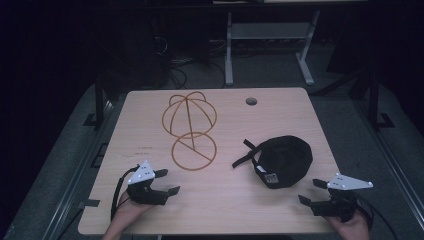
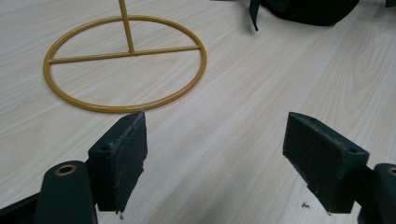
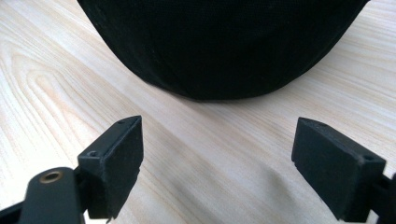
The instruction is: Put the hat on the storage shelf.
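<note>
On the table, left gripper (image 1: 166, 183) spread wide, empty, right gripper (image 1: 311, 192) likewise, near black cap (image 1: 285, 160)

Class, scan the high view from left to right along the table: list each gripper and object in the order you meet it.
left gripper → gold wire hat stand → black cap → right gripper

No words or numbers can be read here. The black cap (image 1: 285, 160) has a small white tag (image 1: 272, 178) with dark marks, too tiny to read. The table (image 1: 225, 205) has faint small marks (image 1: 144, 148), too blurry to read
</note>
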Motion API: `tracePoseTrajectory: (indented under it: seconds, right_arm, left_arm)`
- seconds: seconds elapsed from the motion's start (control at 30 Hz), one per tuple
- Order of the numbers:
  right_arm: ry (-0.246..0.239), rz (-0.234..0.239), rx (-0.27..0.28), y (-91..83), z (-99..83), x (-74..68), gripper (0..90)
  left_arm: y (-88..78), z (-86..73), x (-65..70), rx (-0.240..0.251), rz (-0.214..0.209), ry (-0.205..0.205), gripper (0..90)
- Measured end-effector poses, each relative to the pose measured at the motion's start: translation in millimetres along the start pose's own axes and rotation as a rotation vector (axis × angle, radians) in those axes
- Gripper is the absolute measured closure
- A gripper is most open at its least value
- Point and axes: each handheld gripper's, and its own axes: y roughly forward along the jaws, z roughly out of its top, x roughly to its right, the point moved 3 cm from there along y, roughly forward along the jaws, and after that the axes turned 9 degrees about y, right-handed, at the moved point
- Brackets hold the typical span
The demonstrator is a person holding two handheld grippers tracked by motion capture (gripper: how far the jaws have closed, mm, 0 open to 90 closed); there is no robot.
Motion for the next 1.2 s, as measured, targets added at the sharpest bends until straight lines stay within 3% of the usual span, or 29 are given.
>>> tracePoseTrajectory:
  seconds: [0.33,0.63,0.9,1.03,1.2]
  right_arm:
    - [-0.006,0.000,-0.003,-0.4,0.6,-1.8,16.4]
    - [-0.010,-0.004,0.008,-2.5,1.7,-3.8,16.4]
    - [-0.005,-0.002,0.019,-3.2,2.0,-3.7,16.4]
    - [-0.009,0.000,0.021,-2.3,3.7,-2.7,16.4]
    - [-0.004,0.001,0.021,-3.3,2.8,-2.3,16.3]
  left_arm:
    - [0.4,2.9,5.2,0.007,-0.009,0.014,21.6]
    - [6.1,11.2,18.0,0.003,-0.045,0.055,21.6]
    - [13.4,19.6,20.5,0.001,-0.062,0.054,21.1]
    - [17.1,28.6,24.0,0.005,-0.079,0.056,21.1]
    - [23.1,45.9,32.2,0.008,-0.116,0.091,21.1]
